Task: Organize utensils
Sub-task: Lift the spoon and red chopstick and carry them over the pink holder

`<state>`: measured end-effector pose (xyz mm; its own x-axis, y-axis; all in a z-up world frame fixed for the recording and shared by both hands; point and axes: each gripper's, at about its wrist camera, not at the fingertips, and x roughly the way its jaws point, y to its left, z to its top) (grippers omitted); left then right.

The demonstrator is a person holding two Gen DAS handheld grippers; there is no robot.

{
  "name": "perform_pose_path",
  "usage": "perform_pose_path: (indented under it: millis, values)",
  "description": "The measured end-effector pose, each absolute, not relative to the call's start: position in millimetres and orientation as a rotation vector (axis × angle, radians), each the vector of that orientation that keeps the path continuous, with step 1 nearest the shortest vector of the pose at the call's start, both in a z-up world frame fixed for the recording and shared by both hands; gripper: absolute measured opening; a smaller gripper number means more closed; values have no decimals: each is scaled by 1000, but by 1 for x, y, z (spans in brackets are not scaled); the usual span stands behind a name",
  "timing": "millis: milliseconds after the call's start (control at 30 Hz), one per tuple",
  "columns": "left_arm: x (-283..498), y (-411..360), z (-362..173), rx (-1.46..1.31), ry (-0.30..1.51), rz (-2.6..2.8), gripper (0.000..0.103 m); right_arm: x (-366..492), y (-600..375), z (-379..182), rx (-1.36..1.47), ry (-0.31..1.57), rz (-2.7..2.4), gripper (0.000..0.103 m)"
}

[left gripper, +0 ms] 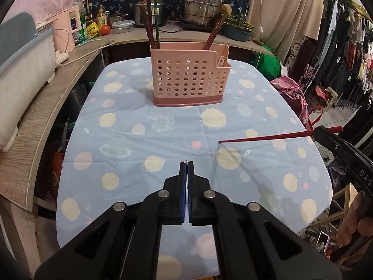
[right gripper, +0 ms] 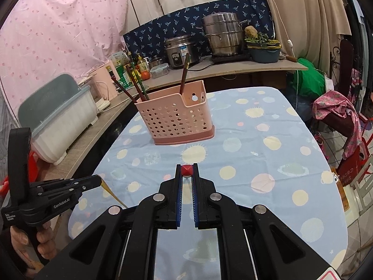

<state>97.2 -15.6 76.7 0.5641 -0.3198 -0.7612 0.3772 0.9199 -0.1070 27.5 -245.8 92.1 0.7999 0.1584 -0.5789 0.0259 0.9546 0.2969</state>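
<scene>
Right gripper (right gripper: 186,171) clamped a red chopstick (left gripper: 263,138), well in front of the pink holder (left gripper: 187,77). Left gripper (left gripper: 187,163) was closed, apparently empty.

Left tongs (left gripper: 186,163) closed (holding something thin), right tongs (right gripper: 186,170) clamping

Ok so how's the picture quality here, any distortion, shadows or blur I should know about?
Left wrist view: fisheye bends the table edges, dark corners; the red chopstick casts a soft shadow on the cloth; the pink holder is sharp. Right wrist view: same curved distortion, even indoor light, no strong glare.
</scene>
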Motion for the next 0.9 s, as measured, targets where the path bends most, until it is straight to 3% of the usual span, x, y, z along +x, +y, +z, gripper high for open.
perform_pose_path:
  millis: [567,900]
  values:
    - [179,-37,190,84,643,-398,0,113,-260,192,282,408,121,7]
    - [243,-52,228,90,549,-347,1,193,-257,243,277,272,111,7]
